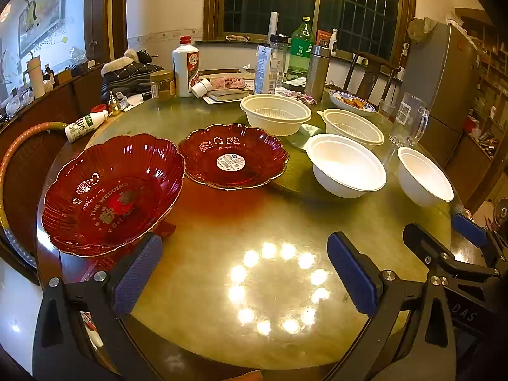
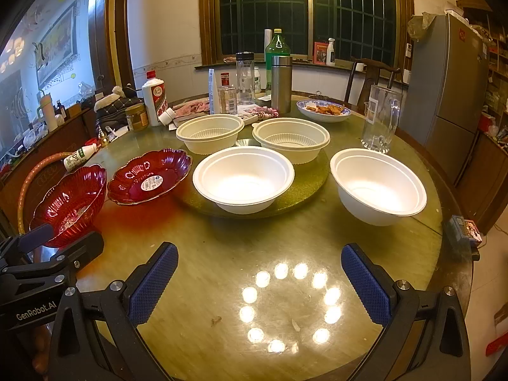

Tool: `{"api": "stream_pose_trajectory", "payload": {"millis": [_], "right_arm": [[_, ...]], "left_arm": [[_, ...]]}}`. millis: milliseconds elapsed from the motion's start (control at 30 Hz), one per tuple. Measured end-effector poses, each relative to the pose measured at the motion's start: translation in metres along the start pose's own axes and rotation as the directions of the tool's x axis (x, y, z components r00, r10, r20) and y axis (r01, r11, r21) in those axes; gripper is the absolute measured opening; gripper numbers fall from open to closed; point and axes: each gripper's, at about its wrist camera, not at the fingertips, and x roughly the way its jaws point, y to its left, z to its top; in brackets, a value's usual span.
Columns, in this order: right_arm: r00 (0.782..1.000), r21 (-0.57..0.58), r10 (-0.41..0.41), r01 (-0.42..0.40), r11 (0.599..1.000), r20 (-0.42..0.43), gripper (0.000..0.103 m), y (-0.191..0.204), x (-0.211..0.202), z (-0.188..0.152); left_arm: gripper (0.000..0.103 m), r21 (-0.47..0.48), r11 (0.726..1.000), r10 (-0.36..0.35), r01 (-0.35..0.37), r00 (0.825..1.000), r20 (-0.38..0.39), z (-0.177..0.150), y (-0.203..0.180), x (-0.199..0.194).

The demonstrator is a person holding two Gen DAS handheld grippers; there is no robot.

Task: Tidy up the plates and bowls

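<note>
From the left wrist, the left tool is hovering wide open and empty over the glossy surface. A red scalloped plate printed "THE WEDDING" is sitting at near left, just beside the left finger; only here is that lettering showing. A second red plate is carrying a round sticker.

From the right wrist, the right tool is also gaping empty. Two empty white bowls are lying ahead, two cream bowls farther, and a blue-rimmed dish is holding fried food.
</note>
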Motion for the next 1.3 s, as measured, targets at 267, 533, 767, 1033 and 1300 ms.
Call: {"api": "stream_pose_trajectory", "payload": {"millis": [267, 533, 767, 1033, 1300], "right_arm": [[1.0, 0.004, -0.001, 0.001, 1.0, 0.002, 0.103, -0.001, 0.0, -0.001], [1.0, 0.001, 0.0, 0.0, 1.0, 0.005, 0.103, 0.0, -0.003, -0.001], [1.0, 0.0, 0.002, -0.002, 1.0, 0.004, 0.103, 0.001, -0.003, -0.001], [1.0, -0.016, 0.014, -0.014, 1.0, 0.005, 0.103, 0.011, -0.002, 0.002], [0.999, -0.04, 0.054, -0.053, 0.998, 0.009, 0.103, 0.03, 0.001, 0.006]], "left_arm": [[0.103, 0.004, 1.0, 0.0, 0.0, 1.0, 0.002, 0.002, 0.0, -0.004], [0.103, 0.005, 1.0, -0.002, 0.002, 1.0, 0.003, 0.003, -0.001, -0.006], [0.103, 0.004, 1.0, -0.003, 0.003, 1.0, 0.003, 0.003, -0.001, -0.007], [0.103, 0.003, 1.0, -0.012, 0.012, 1.0, 0.016, 0.006, 0.007, -0.016], [0.103, -0.021, 1.0, 0.002, -0.001, 0.998, 0.063, 0.01, 0.042, -0.039]]}}
